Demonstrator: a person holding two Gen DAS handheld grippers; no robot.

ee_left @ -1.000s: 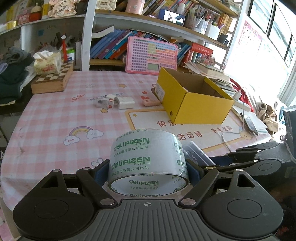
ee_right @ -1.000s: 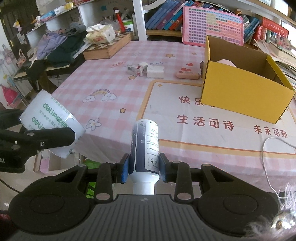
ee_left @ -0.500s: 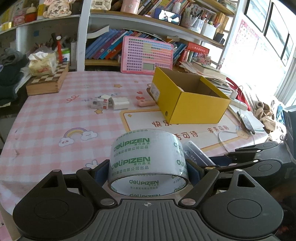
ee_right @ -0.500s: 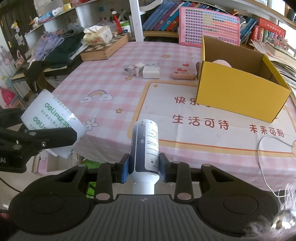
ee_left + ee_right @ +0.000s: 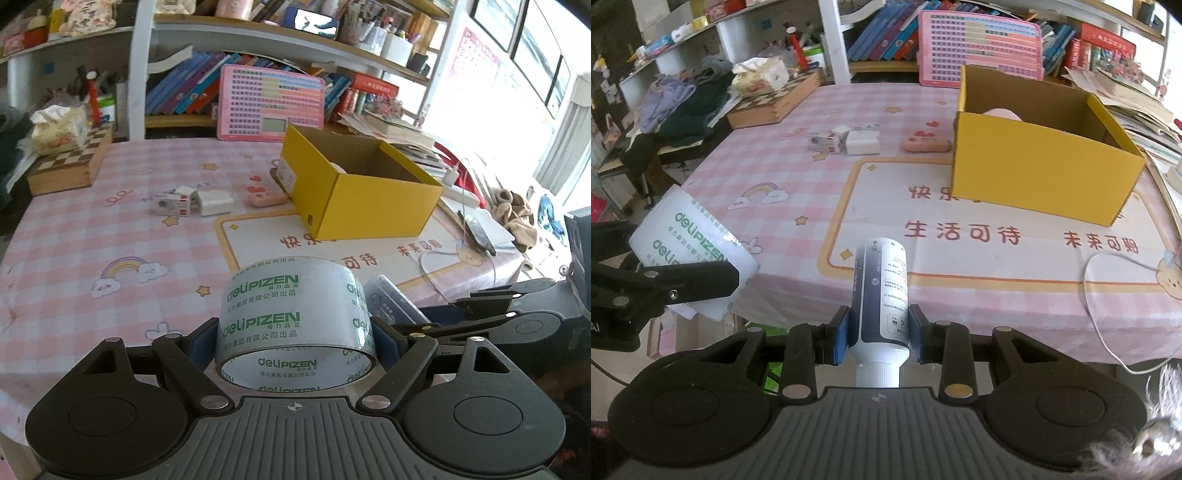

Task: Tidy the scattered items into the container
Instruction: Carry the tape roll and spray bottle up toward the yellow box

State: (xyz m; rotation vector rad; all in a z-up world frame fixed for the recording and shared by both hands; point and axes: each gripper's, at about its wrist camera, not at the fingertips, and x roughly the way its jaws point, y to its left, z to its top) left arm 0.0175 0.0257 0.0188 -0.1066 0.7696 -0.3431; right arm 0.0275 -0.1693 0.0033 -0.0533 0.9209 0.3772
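My left gripper (image 5: 295, 341) is shut on a roll of clear tape (image 5: 291, 314) printed with green letters, held above the table's near edge. My right gripper (image 5: 879, 332) is shut on a white and dark blue bottle (image 5: 881, 288), cap toward the camera. The open yellow cardboard box (image 5: 369, 195) stands on the table ahead; it also shows in the right wrist view (image 5: 1041, 177), with something pale pink inside. Small white blocks (image 5: 192, 201) and a pink eraser-like item (image 5: 267, 199) lie on the pink checked cloth left of the box.
A chessboard box (image 5: 70, 166) with a tissue pack sits at the far left. A pink calculator board (image 5: 271, 107) leans against the bookshelf behind. A white cable (image 5: 1108, 295) and a phone (image 5: 478, 232) lie at the right edge. Clothes (image 5: 683, 107) are piled on the far left.
Both grippers have moved a little forward and up toward the table with their loads; the box looks nearer. Their grips are unchanged.
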